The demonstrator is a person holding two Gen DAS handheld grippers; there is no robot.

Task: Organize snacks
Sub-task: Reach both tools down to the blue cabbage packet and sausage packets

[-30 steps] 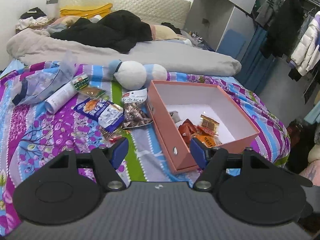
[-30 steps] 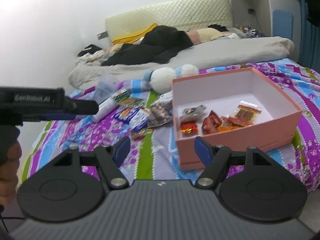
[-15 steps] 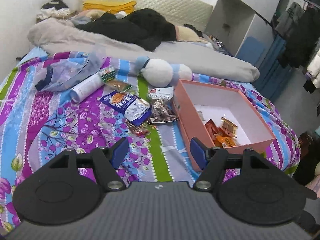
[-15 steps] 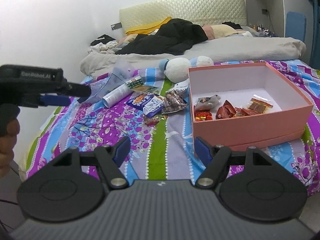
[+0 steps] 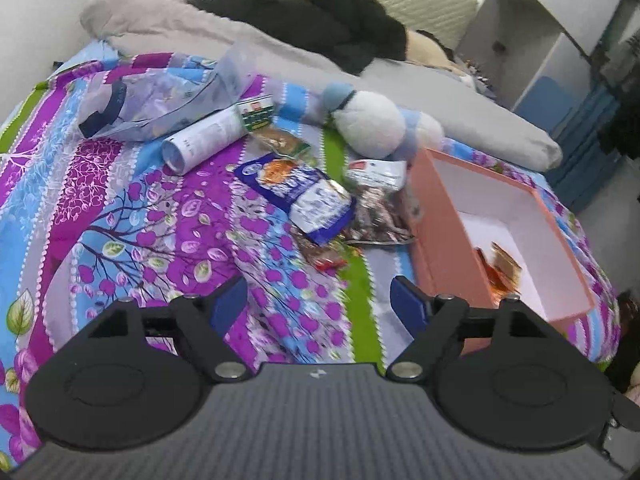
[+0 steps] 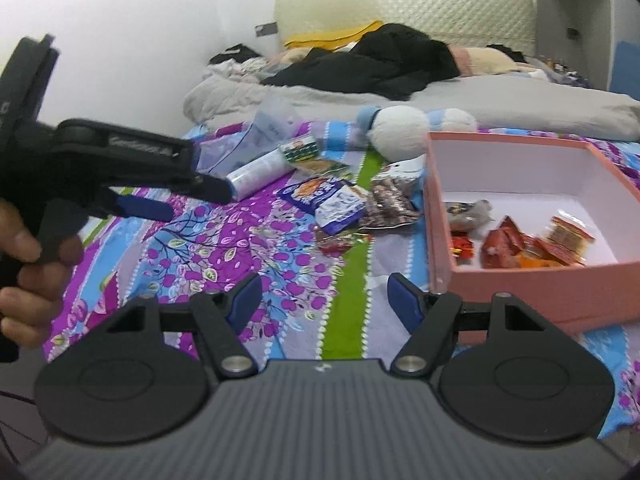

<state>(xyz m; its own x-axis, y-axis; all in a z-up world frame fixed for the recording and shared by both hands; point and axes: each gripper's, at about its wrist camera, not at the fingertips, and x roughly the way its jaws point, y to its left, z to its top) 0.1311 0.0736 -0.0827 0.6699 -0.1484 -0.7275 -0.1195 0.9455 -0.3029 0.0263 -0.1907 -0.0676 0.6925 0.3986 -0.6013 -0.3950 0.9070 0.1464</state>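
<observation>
While both grippers hang above the patterned bedspread (image 5: 132,216), nothing lies between the fingers of either one. The left gripper (image 5: 318,306) has its jaws opening wider, with only the bedspread beneath the gap; in the right wrist view it shows at the left edge, held by a hand (image 6: 28,268). The right gripper (image 6: 324,300) has its jaws spread apart and empty. Taking the pink box (image 6: 516,292) as the landmark: it sits open on the bedspread, and several small red and orange snack packets (image 6: 520,246) lie inside it on its white floor. Just left of the box, touching or nearly touching its wall, lies a dark brown bag of wrapped sweets (image 5: 380,216). Further left of the box is a blue and white snack bag (image 5: 300,192), which overlaps a small red wrapper (image 5: 328,258) lying nearer the camera. Beyond the box's far left corner rests a white and blue plush toy (image 5: 370,124). Well to the left of the box lie a white cylindrical tube (image 5: 208,140) and a crumpled clear plastic bag (image 5: 160,100).
</observation>
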